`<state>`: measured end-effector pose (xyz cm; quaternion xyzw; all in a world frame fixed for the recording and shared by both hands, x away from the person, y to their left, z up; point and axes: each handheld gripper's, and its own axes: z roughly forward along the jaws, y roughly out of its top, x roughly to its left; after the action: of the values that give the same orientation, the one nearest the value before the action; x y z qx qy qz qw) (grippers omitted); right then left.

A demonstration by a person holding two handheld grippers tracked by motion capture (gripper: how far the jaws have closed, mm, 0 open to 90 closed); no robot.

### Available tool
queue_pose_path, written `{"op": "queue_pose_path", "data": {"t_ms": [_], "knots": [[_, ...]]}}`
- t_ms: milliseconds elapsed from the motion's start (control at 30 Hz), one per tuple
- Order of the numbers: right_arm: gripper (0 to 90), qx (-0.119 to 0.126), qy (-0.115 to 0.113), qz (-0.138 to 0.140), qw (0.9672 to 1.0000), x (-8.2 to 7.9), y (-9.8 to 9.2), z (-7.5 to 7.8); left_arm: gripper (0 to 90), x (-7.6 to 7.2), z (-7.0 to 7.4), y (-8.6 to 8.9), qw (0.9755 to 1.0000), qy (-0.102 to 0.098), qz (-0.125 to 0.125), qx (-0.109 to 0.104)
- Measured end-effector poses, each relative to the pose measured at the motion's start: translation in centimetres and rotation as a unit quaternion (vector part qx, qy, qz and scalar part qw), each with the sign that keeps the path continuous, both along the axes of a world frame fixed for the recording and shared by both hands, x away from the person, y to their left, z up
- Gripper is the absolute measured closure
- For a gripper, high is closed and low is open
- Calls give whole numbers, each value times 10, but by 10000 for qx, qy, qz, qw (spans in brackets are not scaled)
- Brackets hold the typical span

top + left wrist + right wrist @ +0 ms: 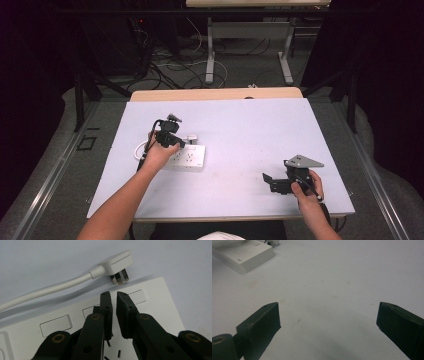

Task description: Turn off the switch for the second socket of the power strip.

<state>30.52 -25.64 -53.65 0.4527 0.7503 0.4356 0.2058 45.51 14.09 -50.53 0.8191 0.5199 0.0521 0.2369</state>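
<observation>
A white power strip (187, 159) lies flat on the white table top (250, 125), left of centre. Its white plug (117, 263) rests unplugged on the table just beyond the strip, prongs toward it, with the white cable (50, 290) curving away. My left gripper (113, 293) hovers over the strip's far edge with the jaws nearly together and nothing between them; in the high view the left gripper (177, 142) sits over the strip's left end. My right gripper (328, 315) is wide open and holds nothing, low over bare table, with the strip (244, 255) far off. It shows at front right (275, 172).
The table's wooden back edge (215, 93) borders a floor with loose cables (175, 65) and the legs of another desk (210, 55). Dark frame posts (79, 100) stand at both sides. The strip has several sockets and blank cover plates (56, 325).
</observation>
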Motion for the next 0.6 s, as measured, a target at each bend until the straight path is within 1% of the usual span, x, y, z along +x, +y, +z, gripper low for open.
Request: {"op": "queue_pose_path", "data": {"t_ms": [200, 233, 333, 367, 467, 600], "knots": [[46, -1, -29, -20, 10000, 0, 0, -1, 851, 1, -3, 0, 10000, 36, 71, -22], [46, -2, -24, -15, 10000, 1, 0, -1, 852, 1, -4, 0, 10000, 34, 58, 22], [46, -4, 0, 4, 10000, 0, 0, 0, 857, 1, -4, 0, 10000, 9, 88, 31], [46, -17, -16, -21, 10000, 0, 1, 0, 861, 1, -4, 0, 9999, 5, 90, 48], [46, -29, -34, 18, 10000, 1, 1, -1, 868, 1, -4, 0, 9999, -14, 94, 64], [46, -4, 8, 38, 10000, 0, 1, -1, 871, 0, -5, -1, 9999, -44, 126, 38]]}}
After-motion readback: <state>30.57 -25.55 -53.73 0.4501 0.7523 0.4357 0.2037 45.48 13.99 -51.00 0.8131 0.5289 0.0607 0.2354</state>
